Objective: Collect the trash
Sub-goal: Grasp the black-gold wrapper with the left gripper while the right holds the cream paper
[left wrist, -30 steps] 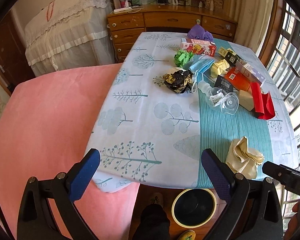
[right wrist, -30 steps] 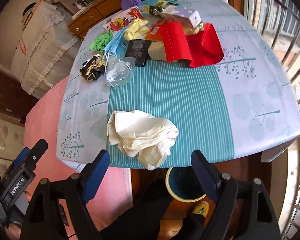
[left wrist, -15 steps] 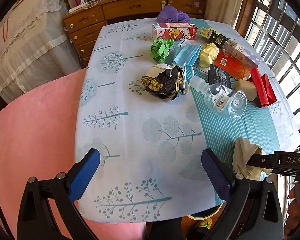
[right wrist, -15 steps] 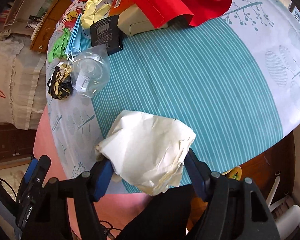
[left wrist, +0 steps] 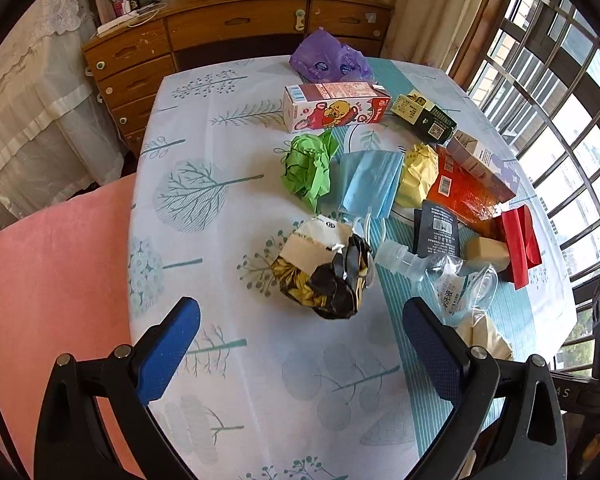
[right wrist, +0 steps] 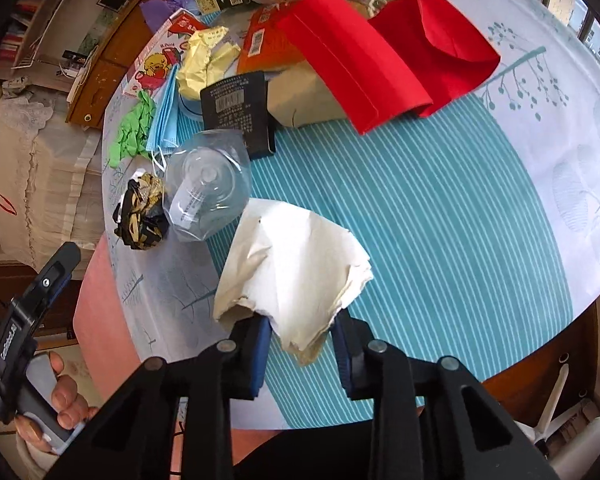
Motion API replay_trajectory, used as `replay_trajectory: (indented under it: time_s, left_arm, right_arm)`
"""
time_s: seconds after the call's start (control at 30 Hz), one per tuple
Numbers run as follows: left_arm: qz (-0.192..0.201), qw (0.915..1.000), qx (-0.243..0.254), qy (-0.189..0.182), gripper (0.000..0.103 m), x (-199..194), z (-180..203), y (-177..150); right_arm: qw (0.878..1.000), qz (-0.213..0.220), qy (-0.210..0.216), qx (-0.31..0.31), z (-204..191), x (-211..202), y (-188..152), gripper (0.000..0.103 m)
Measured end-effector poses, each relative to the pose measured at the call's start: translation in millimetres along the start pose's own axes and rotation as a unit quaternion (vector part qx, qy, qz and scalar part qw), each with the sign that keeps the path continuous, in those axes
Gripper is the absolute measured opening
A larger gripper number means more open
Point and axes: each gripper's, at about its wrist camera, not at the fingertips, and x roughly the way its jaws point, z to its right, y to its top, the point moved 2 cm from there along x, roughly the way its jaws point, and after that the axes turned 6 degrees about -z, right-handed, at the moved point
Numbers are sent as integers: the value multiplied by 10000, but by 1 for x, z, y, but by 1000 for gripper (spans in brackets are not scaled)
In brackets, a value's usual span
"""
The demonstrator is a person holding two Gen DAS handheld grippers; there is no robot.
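In the right wrist view my right gripper (right wrist: 300,322) is closing on a crumpled cream paper (right wrist: 292,264) at the table's near edge, and its pads press the paper's lower end. That cream paper (left wrist: 484,336) shows partly behind my right-hand finger in the left wrist view. My left gripper (left wrist: 300,320) hangs open over the cloth with nothing between its fingers. Just beyond it lies a black and gold crumpled wrapper (left wrist: 324,276). To the right of the wrapper lies a crushed clear bottle (left wrist: 444,280).
Further back lie green paper (left wrist: 308,168), a blue mask (left wrist: 370,184), yellow paper (left wrist: 418,176), a milk carton (left wrist: 336,108), a purple bag (left wrist: 328,62), a black box (right wrist: 236,112) and red envelopes (right wrist: 380,48). A pink seat (left wrist: 52,280) borders the table's left.
My right gripper came down around the cream paper and closed onto it. The left gripper travelled forward over the table, bringing the black and gold wrapper close in front.
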Motion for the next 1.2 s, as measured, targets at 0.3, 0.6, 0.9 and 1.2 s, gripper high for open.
replay_trajectory:
  time_s: [0.3,0.6,0.9,1.2]
  left_arm:
    - [-431,9968,672,89,100,41,14,38]
    - [-1088,9891,981,-178,60,77,21,46]
    - [-752,9947,676,-201,28,67,23,31]
    - [-129,9991,-291,-272,26,14,23,-1]
  right_arm:
    - [9979,539,-343,-105,5,-30,14,26]
    - [9983,462,-341,126,18,-26,16,26]
    - [9983,195,-484,-256,7,-21,21,26]
    - [9894,125,-777,-1219,-15,-47,19,26]
